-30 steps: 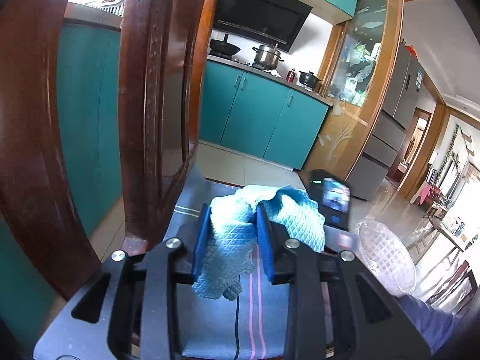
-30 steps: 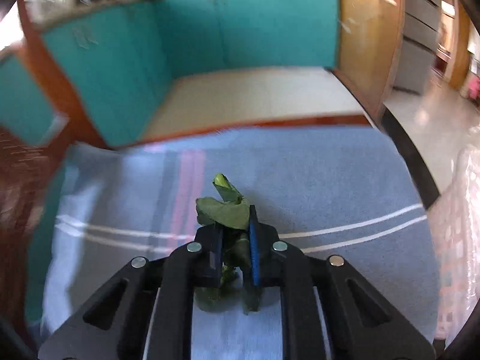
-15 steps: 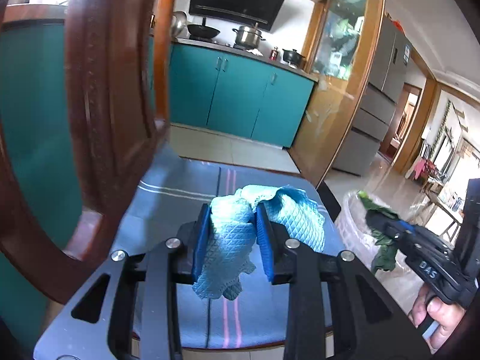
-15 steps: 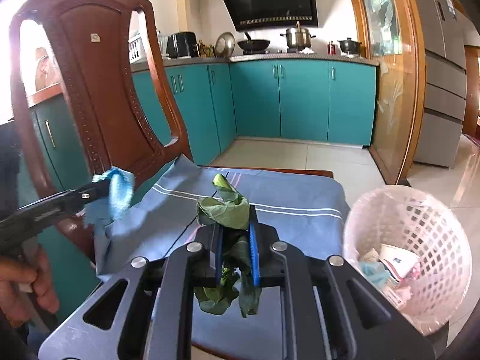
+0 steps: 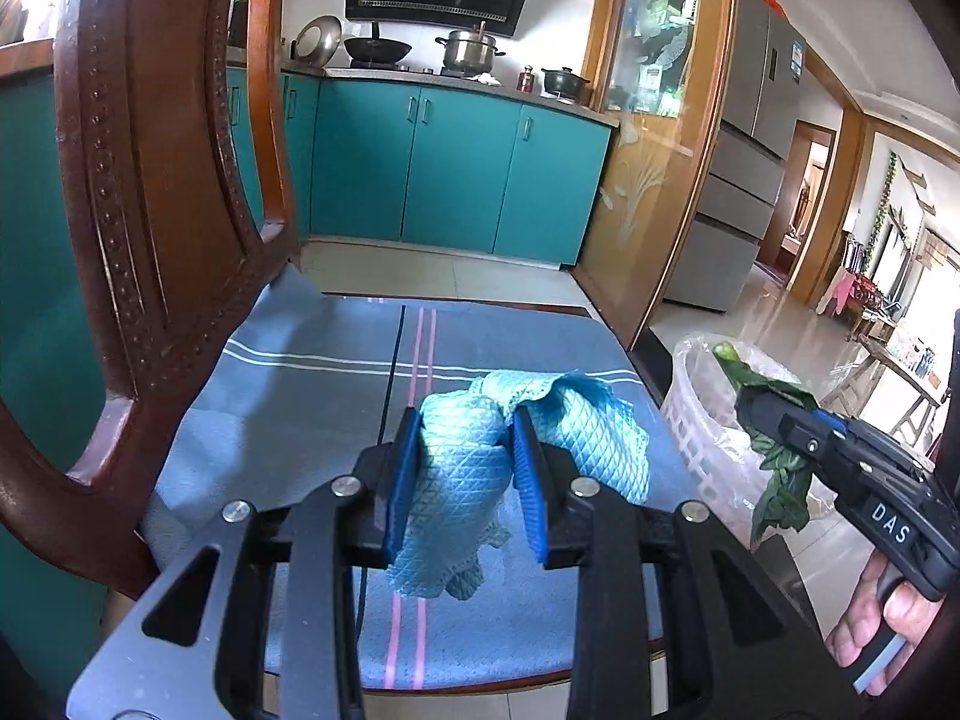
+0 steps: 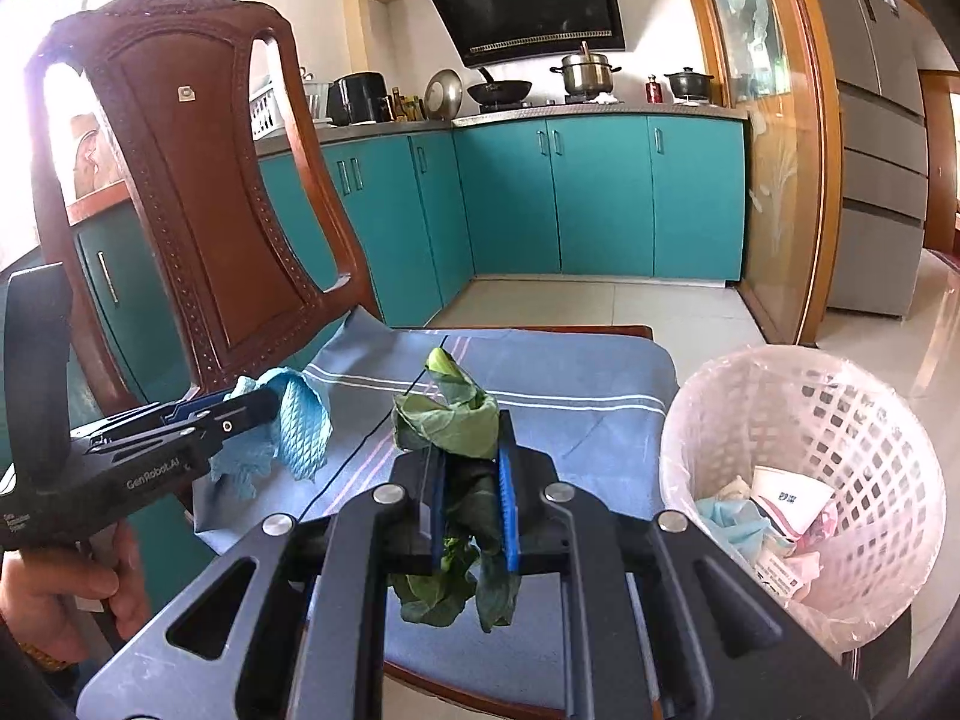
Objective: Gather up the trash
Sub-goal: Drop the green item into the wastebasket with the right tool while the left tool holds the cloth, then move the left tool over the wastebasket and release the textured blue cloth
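Observation:
My left gripper (image 5: 468, 468) is shut on a blue quilted cloth (image 5: 480, 474) and holds it above the chair seat; it also shows in the right wrist view (image 6: 264, 405) with the cloth (image 6: 288, 426). My right gripper (image 6: 471, 480) is shut on a bunch of green leaves (image 6: 447, 420), held above the seat's right part. In the left wrist view the right gripper (image 5: 744, 405) holds the leaves (image 5: 780, 486) over the basket. The white lattice trash basket (image 6: 870, 432) stands right of the chair and holds a paper cup (image 6: 786, 498) and other scraps.
The wooden chair (image 6: 198, 198) has a blue striped cloth cover on its seat (image 5: 300, 396). Its tall backrest (image 5: 150, 180) rises at the left. Teal kitchen cabinets (image 6: 600, 198) and a tiled floor (image 6: 600, 306) lie behind. A grey fridge (image 6: 882, 138) stands far right.
Both grippers have drawn back and up from the seat, each keeping its load. The right gripper with the leaves has moved toward the basket, which has come into view.

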The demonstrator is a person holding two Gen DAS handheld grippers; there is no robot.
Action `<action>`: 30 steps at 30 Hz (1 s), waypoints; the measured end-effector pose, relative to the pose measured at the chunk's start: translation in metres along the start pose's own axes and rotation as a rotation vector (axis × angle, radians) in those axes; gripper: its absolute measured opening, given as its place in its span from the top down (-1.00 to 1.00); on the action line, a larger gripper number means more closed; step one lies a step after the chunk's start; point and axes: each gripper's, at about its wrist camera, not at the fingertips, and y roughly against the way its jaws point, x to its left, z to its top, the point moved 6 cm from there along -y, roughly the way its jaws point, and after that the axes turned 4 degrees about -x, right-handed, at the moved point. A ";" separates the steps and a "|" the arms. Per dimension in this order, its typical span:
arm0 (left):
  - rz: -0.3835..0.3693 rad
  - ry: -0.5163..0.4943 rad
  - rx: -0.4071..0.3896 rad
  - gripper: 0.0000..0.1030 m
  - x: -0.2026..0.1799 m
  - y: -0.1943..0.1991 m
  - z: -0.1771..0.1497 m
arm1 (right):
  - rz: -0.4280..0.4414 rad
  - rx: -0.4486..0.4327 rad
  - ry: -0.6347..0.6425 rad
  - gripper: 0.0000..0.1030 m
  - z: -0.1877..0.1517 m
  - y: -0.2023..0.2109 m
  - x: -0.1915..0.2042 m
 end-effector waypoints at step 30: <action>-0.173 -0.105 0.061 0.41 -0.122 -0.029 -0.004 | -0.327 -0.296 -0.509 -0.92 0.028 0.108 -0.214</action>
